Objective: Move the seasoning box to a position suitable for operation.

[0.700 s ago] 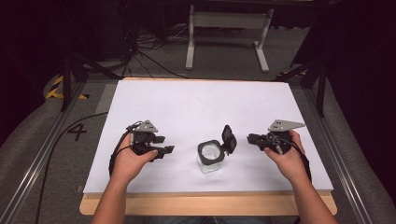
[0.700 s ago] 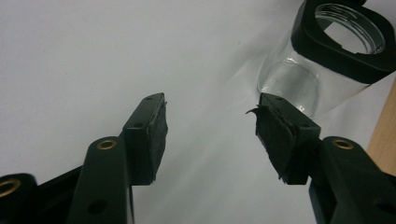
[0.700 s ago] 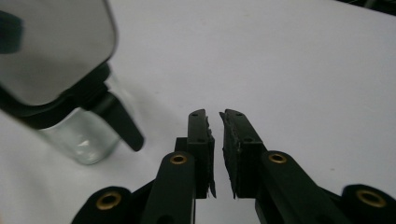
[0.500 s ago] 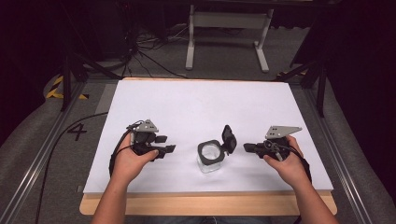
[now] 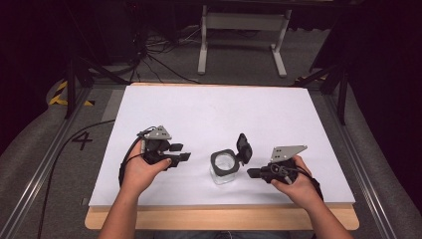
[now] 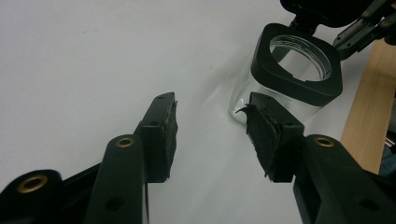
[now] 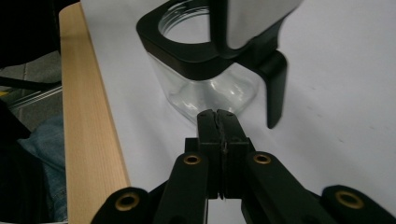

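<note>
Clear glass, a square black-collared jar [image 5: 224, 168] with its hinged lid [image 5: 243, 145] raised stood near-centre; the left gripper [image 5: 180, 156] gaped beside it, the right gripper [image 5: 251, 173] clenched empty, apparently before steadying the jar.

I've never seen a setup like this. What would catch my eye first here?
Probably the small clear glass jar with a black collar, standing on the white table sheet near the person's edge, its hinged black lid flipped up and open. On either side of it a hand holds a black hand-held gripper aimed at the jar: the left hand-held gripper has its jaws apart, the right hand-held gripper has them pressed together.
</note>
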`<state>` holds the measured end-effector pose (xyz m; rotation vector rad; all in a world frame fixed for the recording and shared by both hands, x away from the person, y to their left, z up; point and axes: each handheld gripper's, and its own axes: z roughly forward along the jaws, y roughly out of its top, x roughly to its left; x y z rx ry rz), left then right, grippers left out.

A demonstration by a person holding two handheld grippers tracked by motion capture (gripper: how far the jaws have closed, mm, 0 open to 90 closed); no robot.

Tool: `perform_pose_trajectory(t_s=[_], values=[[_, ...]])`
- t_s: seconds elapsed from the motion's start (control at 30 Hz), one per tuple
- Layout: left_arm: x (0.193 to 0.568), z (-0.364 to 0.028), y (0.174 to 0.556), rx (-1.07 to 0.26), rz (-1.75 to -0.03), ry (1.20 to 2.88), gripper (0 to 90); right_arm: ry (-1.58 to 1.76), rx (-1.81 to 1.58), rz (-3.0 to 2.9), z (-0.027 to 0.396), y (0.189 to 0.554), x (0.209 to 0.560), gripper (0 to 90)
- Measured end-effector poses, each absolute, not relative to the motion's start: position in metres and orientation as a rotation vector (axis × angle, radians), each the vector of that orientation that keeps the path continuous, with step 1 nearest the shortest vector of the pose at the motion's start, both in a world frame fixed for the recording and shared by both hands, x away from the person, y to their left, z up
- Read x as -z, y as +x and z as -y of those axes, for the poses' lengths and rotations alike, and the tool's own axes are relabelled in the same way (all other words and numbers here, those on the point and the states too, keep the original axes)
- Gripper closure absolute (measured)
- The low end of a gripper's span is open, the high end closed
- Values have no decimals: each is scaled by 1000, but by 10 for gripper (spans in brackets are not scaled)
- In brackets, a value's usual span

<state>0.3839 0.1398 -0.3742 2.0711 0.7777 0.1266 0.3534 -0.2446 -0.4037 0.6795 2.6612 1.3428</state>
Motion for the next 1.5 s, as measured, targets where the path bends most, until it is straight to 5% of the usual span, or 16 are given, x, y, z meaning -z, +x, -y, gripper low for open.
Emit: perform_pose_trajectory(t_s=[0.37, 1.5], values=[[374, -140, 382, -119, -780, 2075, 531, 579, -1355, -2670, 217, 350, 419, 900], [384, -141, 382, -118, -780, 2112, 547, 716, -1278, -2554, 226, 369, 423, 900]])
